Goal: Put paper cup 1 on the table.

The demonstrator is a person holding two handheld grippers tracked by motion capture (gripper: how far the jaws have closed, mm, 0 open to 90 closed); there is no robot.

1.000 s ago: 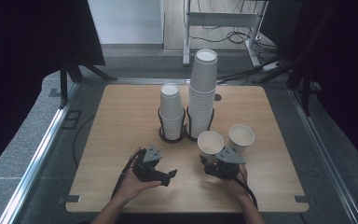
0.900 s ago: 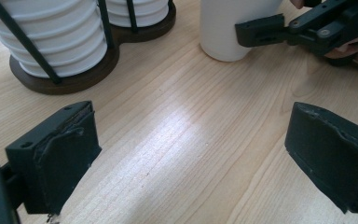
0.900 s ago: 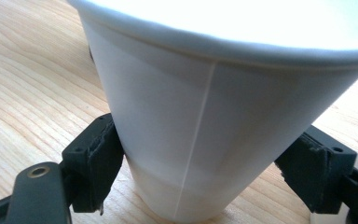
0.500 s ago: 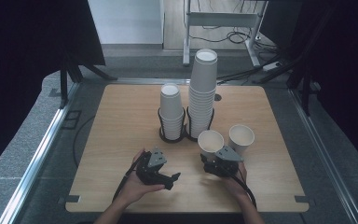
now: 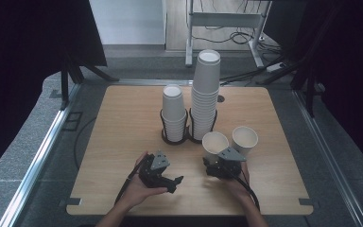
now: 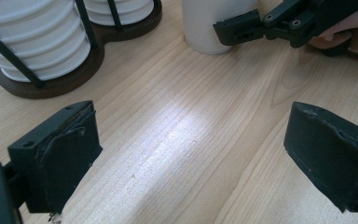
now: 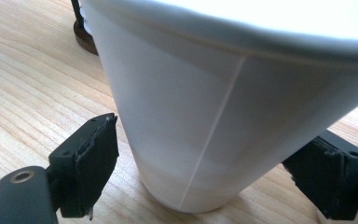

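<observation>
Cups are the concern: the right gripper (image 5: pixel 213 165) has its jaws apart around the near cup (image 5: pixel 215 143), not yet touching, just in front of the cup holder (image 5: pixel 187 135); the left gripper (image 5: pixel 172 182), open and empty, has drifted nearer, so a grasp seems imminent

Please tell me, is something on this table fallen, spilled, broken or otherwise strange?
Nothing stands out. Two cup stacks stand upright in the holder, and two loose cups stand upright on the table. No spill shows. The right tool has its jaws either side of the nearer cup, with a gap. The left tool is open and holds nothing.
</observation>
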